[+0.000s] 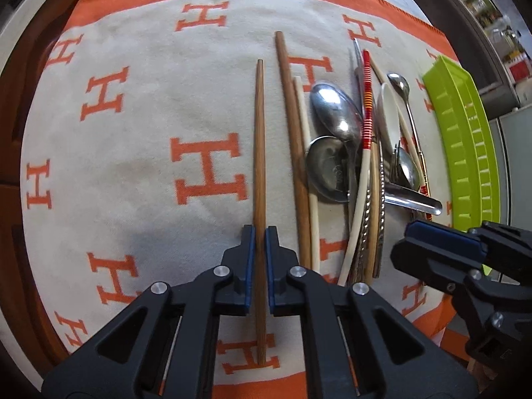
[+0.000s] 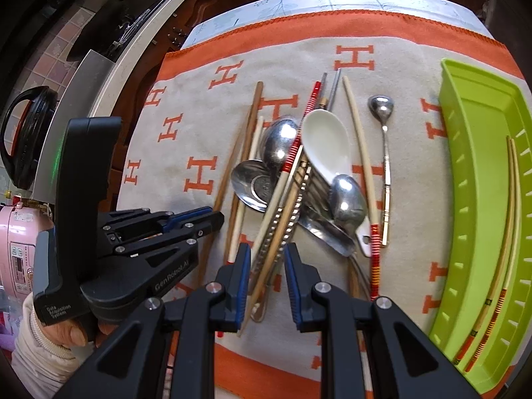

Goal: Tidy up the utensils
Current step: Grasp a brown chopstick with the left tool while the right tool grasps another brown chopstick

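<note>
My left gripper (image 1: 260,234) points straight down and is shut on a brown wooden chopstick (image 1: 259,139) that lies alone on the cloth; the right wrist view shows the same gripper (image 2: 217,219). A second brown chopstick (image 1: 288,109) lies just to its right. Beyond it is a pile of utensils: metal spoons (image 1: 334,113), a white ceramic spoon (image 2: 327,139), cream and red-banded chopsticks (image 2: 292,156) and a small teaspoon (image 2: 381,108). My right gripper (image 2: 267,262) hangs open over the near end of the pile, with nothing gripped.
A green slotted tray (image 2: 465,153) stands at the right with two cream chopsticks (image 2: 505,232) in it. An orange-bordered cloth (image 1: 133,153) with H marks covers the table. A pink cooker (image 2: 16,256) and a black kettle (image 2: 26,136) stand off the left edge.
</note>
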`<state>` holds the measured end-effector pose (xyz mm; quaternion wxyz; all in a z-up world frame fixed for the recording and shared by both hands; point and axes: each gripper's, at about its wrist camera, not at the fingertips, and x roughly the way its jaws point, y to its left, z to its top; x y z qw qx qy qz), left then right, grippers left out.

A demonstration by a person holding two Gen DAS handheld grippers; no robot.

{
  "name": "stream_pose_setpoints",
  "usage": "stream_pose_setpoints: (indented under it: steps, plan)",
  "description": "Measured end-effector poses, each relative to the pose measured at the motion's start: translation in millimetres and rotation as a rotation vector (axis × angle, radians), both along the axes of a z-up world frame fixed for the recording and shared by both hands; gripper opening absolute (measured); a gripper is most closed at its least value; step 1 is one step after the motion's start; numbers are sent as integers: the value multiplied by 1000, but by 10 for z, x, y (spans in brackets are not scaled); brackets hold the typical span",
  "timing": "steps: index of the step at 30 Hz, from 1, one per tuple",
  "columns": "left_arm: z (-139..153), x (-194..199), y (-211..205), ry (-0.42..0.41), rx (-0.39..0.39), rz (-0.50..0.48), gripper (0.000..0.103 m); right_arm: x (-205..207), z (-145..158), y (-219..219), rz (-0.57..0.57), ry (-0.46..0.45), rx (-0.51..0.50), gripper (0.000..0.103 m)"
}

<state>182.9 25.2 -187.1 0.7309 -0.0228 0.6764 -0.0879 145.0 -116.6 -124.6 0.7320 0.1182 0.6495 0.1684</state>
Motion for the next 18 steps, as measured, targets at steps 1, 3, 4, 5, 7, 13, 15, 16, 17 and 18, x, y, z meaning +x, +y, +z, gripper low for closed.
stream_pose_setpoints:
  steps: [1, 3, 4, 5, 7, 13, 15, 16, 17, 18]
  plan:
    - [2, -13, 32, 1, -7, 9, 4, 21, -13, 31, 1, 6, 8, 20]
    - [12, -41, 98, 5, -23, 25, 4, 71, -43, 100, 3, 20, 26, 20]
    - [21, -57, 135, 3, -27, 36, 4, 100, -63, 144, 5, 29, 33, 20]
    - [29, -73, 169, 1, -30, 42, 4, 134, -85, 193, 7, 37, 39, 20]
    - [18, -68, 267, 1, -35, 54, 4, 176, -132, 290, 9, 51, 44, 20]
    - [-9, -84, 397, 2, -56, 74, 4, 317, -288, 516, -8, 78, 12, 21]
    - [-50, -75, 451, 2, -67, 81, 4, 345, -326, 557, -16, 87, 7, 21]
    - [-54, -74, 463, 1, -70, 82, 4, 358, -347, 573, -23, 91, -2, 21]
    - [-60, -85, 500, 0, -73, 82, 4, 367, -355, 581, -27, 92, -6, 21]
    - [-62, -77, 495, -2, -78, 82, 4, 384, -369, 597, -30, 95, -8, 21]
